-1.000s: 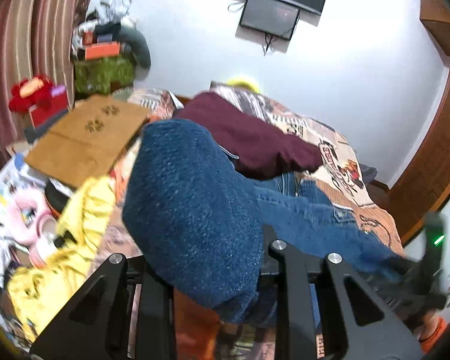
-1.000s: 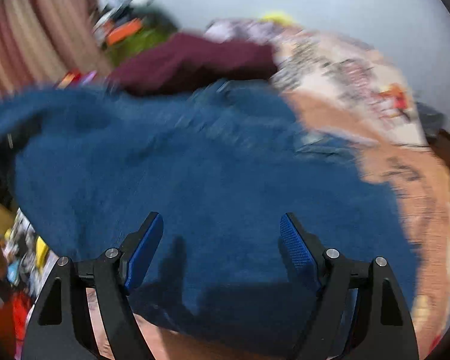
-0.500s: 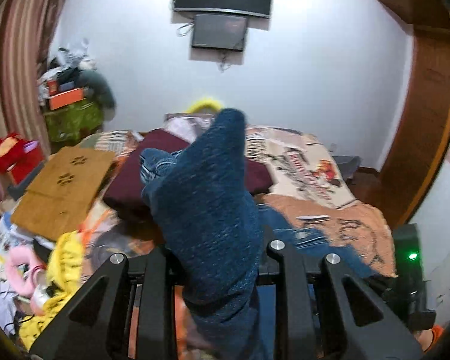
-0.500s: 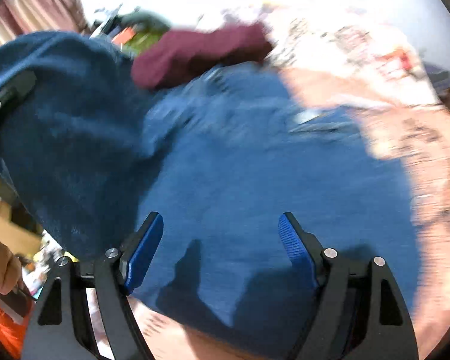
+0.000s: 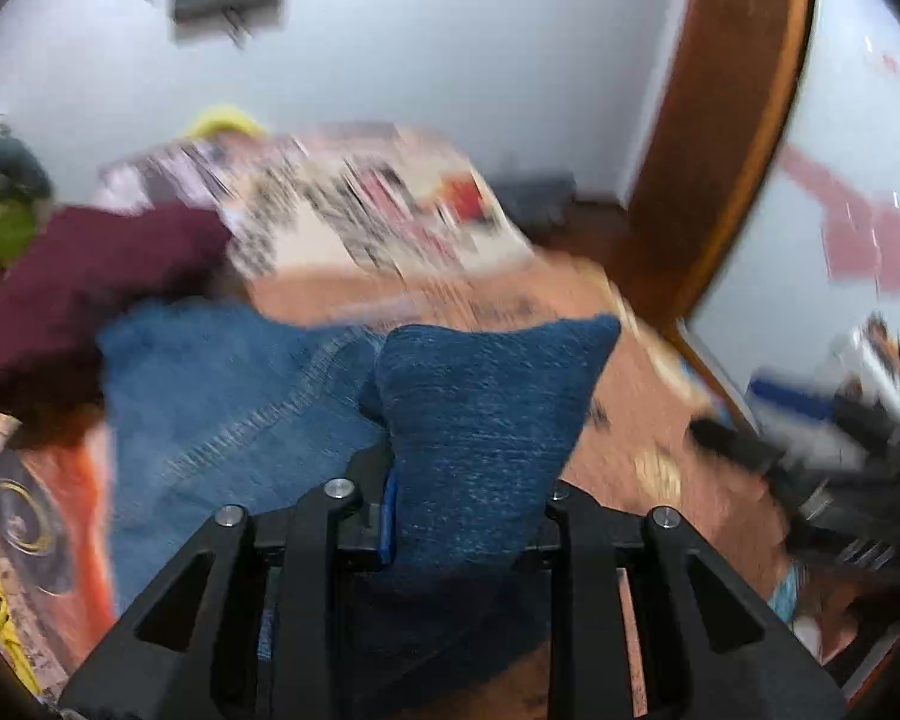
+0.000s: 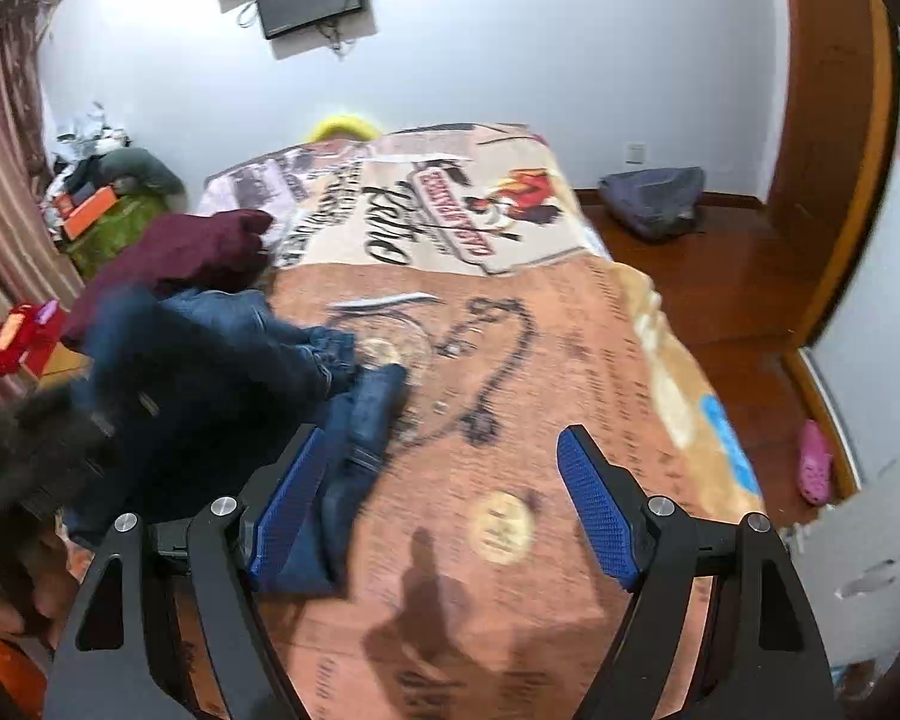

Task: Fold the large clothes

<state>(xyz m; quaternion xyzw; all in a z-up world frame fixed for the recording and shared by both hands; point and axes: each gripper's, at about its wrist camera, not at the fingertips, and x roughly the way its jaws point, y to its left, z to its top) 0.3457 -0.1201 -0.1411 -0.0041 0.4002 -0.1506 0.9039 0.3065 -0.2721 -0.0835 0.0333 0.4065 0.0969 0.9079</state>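
Note:
My left gripper (image 5: 471, 516) is shut on a blue denim garment (image 5: 486, 420); a flap of it stands up between the jaws, and the rest (image 5: 222, 396) trails left over the bed. In the right wrist view the same garment (image 6: 222, 384) lies bunched at the left of the printed orange blanket (image 6: 540, 396). My right gripper (image 6: 444, 498) is open and empty above the blanket, just right of the denim's edge.
A maroon garment (image 6: 180, 252) lies at the bed's far left, also in the left wrist view (image 5: 84, 276). A grey bag (image 6: 654, 204) sits on the wooden floor by the wall. A pink shoe (image 6: 813, 462) lies right of the bed. A wooden door frame (image 6: 834, 138) stands at right.
My left gripper has swung right and lower with the denim still in it. My right gripper has pulled right, off the denim, and now hangs over bare blanket.

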